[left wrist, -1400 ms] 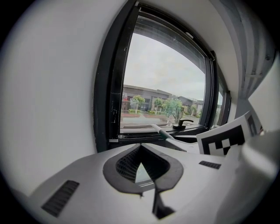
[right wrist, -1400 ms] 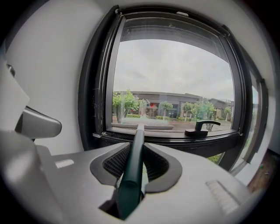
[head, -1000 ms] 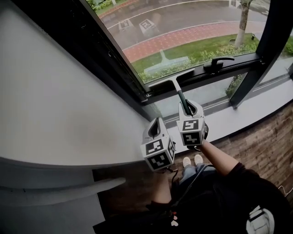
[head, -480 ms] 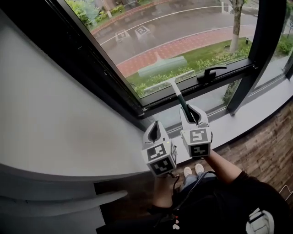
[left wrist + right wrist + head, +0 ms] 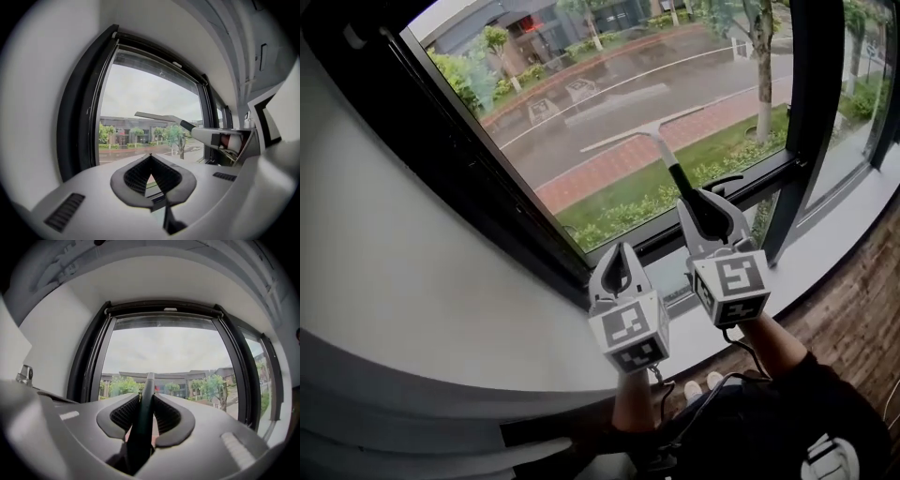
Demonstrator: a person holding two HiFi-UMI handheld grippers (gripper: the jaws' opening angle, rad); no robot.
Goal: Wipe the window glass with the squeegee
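A person's right gripper (image 5: 701, 208), a pale grey plastic shell topped by a cube of black-and-white square markers, pinches the dark green, rod-shaped handle of a squeegee (image 5: 678, 180) between its ribbed black pads. In the right gripper view the handle (image 5: 144, 413) runs straight up through the jaws, which press on it from both sides. The handle widens into a pale, slim T-shaped blade held high across the middle of the window glass (image 5: 609, 94), slanting up to the right. Whether the blade's edge touches the pane cannot be told.

The left gripper (image 5: 619, 246), of the same make, hangs just beside the right one near the pane's lower edge. Its jaws (image 5: 151, 157) are pressed together at the tips with nothing between them. The squeegee's blade (image 5: 159, 116) crosses that gripper's view above them.

The clear pane sits in a thick matte black frame (image 5: 487, 159) set into a smooth white wall (image 5: 412, 281). A pale grey sill (image 5: 834, 234) runs below the frame's right end, above a reddish-brown brick-patterned floor (image 5: 862, 319). A wet road, red paving, grass and trees show through the glass.
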